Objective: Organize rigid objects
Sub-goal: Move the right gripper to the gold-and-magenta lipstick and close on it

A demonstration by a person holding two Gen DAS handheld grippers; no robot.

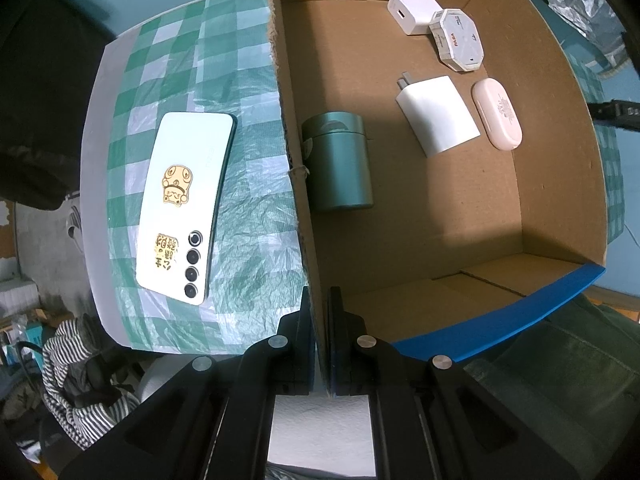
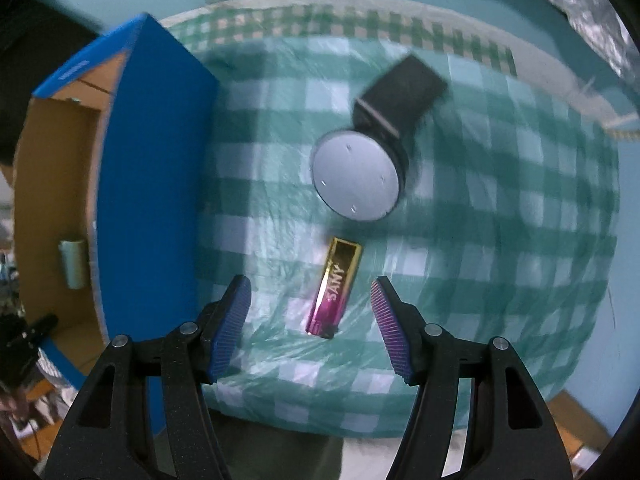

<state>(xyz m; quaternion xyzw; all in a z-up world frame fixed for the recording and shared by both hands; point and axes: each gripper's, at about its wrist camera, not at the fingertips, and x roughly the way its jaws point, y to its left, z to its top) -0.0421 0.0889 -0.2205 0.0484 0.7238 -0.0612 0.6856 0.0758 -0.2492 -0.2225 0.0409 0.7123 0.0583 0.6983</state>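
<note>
Left tongs [image 1: 320,312] clamped shut, pointing down; right tongs [image 2: 310,324] half-spread, pointing down.

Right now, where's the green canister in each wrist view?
Left wrist: green canister lies mid-frame on the box floor, against the wall the left tool clamps.
Right wrist: small, at far left, inside the box's open side.
Shared landmark: the cardboard box with blue outside.
</note>
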